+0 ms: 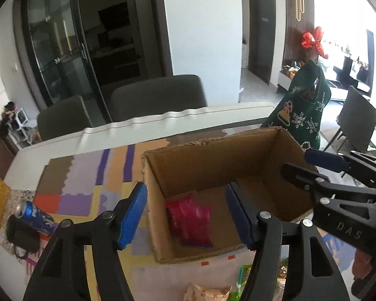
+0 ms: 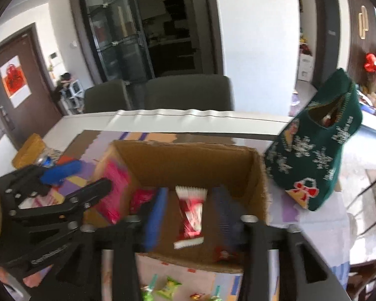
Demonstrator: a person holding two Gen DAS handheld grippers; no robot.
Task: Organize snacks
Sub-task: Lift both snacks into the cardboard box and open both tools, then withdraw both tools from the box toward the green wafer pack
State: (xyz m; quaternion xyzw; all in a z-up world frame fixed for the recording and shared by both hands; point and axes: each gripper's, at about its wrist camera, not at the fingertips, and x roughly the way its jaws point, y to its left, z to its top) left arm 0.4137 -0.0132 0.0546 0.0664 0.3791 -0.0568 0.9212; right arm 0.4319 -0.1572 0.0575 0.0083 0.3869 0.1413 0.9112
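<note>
An open cardboard box stands on a patterned mat. A pink snack packet lies on its floor. My left gripper is open and empty over the box's near left corner. My right gripper is open over the box, and a red and white snack packet is between its fingers, apart from both. The right gripper also shows in the left wrist view; the left gripper shows in the right wrist view.
A green Christmas stocking stands right of the box. A blue can lies beside a black mug at the left. Loose wrapped sweets lie near the front edge. Grey chairs stand behind the table.
</note>
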